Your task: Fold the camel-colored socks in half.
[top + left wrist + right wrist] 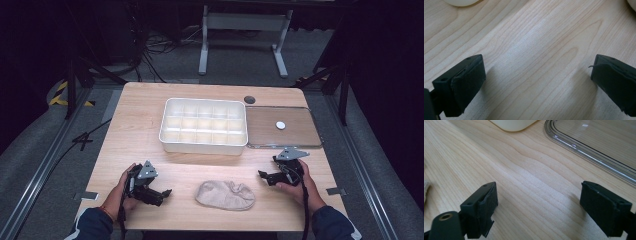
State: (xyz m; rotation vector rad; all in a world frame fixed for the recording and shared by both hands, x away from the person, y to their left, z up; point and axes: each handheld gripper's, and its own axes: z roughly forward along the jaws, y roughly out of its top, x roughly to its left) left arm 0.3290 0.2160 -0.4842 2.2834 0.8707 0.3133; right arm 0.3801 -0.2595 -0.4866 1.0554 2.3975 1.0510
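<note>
A beige cloth pouch (225, 195) lies flat near the table's front edge, between my two grippers. My left gripper (162, 196) rests low over the wood to the left of it, held by a hand. In the left gripper view its jaws (536, 82) stand wide apart over bare wood. My right gripper (263, 178) hovers to the right of the pouch and a little behind it. In the right gripper view its jaws (544, 207) are spread wide over bare wood, and a sliver of the pouch (426, 187) shows at the left edge.
A white box with several compartments (203, 125) stands in the middle of the table. Its clear lid (282, 127) lies flat beside it on the right, with a small white disc (280, 125) on it. The box corner (511, 125) and lid rim (599, 145) lie ahead of the right gripper.
</note>
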